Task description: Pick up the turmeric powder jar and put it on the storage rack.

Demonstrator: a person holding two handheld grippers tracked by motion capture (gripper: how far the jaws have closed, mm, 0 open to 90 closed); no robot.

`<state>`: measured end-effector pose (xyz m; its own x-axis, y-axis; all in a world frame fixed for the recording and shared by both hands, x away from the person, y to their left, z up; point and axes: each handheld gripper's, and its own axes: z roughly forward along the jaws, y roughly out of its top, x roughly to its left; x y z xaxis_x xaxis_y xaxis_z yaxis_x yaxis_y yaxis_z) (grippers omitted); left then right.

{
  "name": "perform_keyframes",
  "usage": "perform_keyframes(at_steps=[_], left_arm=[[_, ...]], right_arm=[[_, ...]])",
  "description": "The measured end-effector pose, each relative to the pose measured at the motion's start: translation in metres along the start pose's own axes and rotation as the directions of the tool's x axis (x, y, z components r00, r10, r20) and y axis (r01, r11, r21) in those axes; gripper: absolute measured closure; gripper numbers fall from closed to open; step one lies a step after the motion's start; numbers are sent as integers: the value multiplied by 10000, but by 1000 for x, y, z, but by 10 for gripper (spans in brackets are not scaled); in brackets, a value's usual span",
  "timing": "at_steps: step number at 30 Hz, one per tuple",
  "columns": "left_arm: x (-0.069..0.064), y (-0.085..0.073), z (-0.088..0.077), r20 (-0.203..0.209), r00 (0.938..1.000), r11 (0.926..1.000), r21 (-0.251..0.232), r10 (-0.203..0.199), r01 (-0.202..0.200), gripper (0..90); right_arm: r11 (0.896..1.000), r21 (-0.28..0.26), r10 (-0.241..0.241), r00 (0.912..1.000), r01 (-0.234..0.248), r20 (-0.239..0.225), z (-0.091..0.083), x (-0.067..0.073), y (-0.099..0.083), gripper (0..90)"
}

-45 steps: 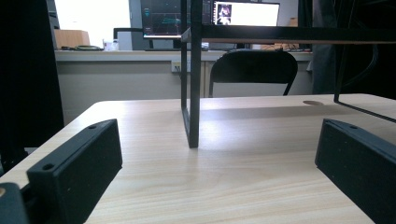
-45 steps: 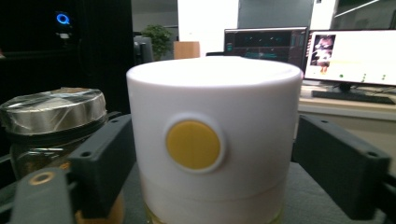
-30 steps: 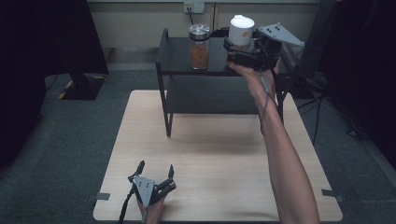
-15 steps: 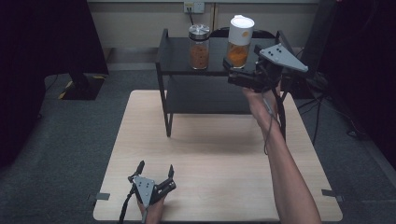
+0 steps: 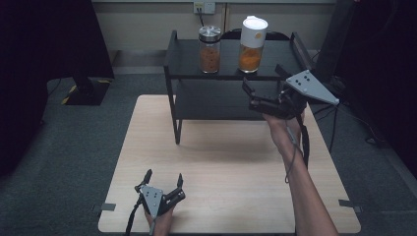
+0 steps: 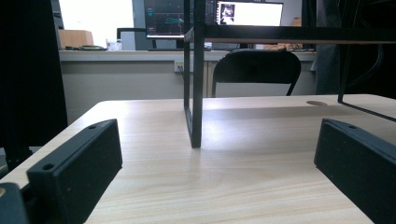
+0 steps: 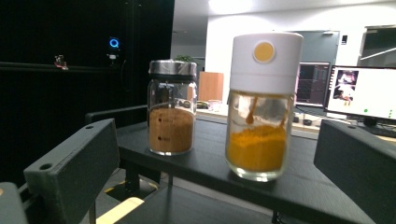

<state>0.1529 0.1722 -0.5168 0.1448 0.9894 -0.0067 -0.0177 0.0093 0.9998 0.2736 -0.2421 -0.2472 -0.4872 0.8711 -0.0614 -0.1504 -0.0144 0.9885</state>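
A white-lidded jar (image 5: 252,44) (image 7: 261,107) of yellow-orange powder stands upright on the top shelf of a black rack (image 5: 278,58). Just to its left on the same shelf is a silver-lidded jar (image 5: 209,49) (image 7: 171,114) of brown powder. My right gripper (image 5: 260,76) (image 7: 215,168) hovers open in front of the shelf, a little short of the white-lidded jar, with nothing between its jaws. My left gripper (image 5: 164,175) (image 6: 215,163) rests open and empty on the wooden table (image 5: 221,162) near its front edge, facing the rack's front left leg (image 6: 196,93).
The rack stands at the back of the table, with a lower shelf (image 5: 216,98) under the top one. A black chair (image 6: 254,70) and monitors (image 6: 247,13) are behind the table. The tabletop between the rack and the left gripper is bare wood.
My right gripper has let go of the white-lidded jar, which now stands on the top shelf. The gripper has pulled back toward the person and dropped lower. The left gripper has not moved.
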Motion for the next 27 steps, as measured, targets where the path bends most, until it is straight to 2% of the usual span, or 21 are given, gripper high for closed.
perform_keyframes(at_steps=[6, 13, 17, 22, 25, 27], left_arm=[[0, 0, 0, 2, 10000, 10000, 0, 1, -1, 3], [0, 0, 0, 0, 10000, 10000, 1, 2, -2, 3], [0, 0, 0, -17, 10000, 10000, 1, 2, -2, 3], [-1, 0, 0, -34, 10000, 10000, 0, 7, -7, 3], [-1, 0, 0, -32, 10000, 10000, -2, 7, -7, 2], [-1, 0, 0, -32, 10000, 10000, -1, 8, -8, 2]], right_arm=[[9995, -302, 67, 10000, -66, 48, -20, 3, -20, 0], [9997, -179, -134, 9998, 138, 175, -41, 8, -42, 0], [9998, -162, 70, 9999, -72, -117, -52, 4, -57, 0], [9999, -39, 142, 9999, -142, 34, -65, 9, -74, 0], [10000, 31, -29, 9999, 28, 141, -70, 14, -85, 0], [9993, 131, -364, 9988, 360, 327, -74, 19, -94, 0]])
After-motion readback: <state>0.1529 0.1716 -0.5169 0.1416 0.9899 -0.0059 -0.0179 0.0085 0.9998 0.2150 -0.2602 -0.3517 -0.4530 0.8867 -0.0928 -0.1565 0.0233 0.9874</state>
